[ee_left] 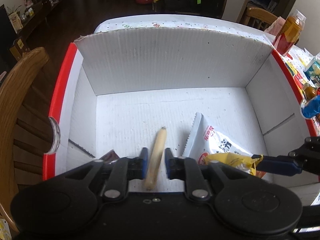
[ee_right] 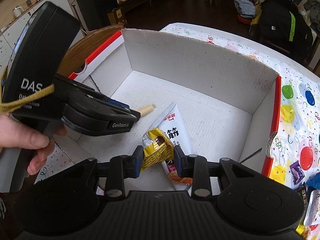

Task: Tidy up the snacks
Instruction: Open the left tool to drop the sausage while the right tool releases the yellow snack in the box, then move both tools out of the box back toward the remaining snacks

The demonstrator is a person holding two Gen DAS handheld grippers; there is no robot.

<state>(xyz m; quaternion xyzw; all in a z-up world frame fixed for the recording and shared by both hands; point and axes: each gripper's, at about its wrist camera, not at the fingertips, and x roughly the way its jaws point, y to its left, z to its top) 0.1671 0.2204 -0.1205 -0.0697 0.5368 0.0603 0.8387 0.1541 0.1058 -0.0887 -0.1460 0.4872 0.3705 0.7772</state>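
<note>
so far we have one white packet (ee_right: 176, 124) lying in the box (ee_left: 170, 60). our left hand-held gripper (ee_left: 156, 165) loosely brackets a sausage stick (ee_left: 157, 156), the right hand-held gripper (ee_right: 159, 160) pinches a yellow packet (ee_right: 158, 150). more snacks (ee_right: 298, 172) wait on the desk (ee_right: 296, 108).

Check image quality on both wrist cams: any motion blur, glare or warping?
Left wrist view: the sausage stick between the left hand-held gripper fingers is smeared by motion blur; the cardboard box walls bow from fisheye distortion. Right wrist view: sharper, the yellow snack packet in the right hand-held gripper shows foil glare; corners vignette black in both.
</note>
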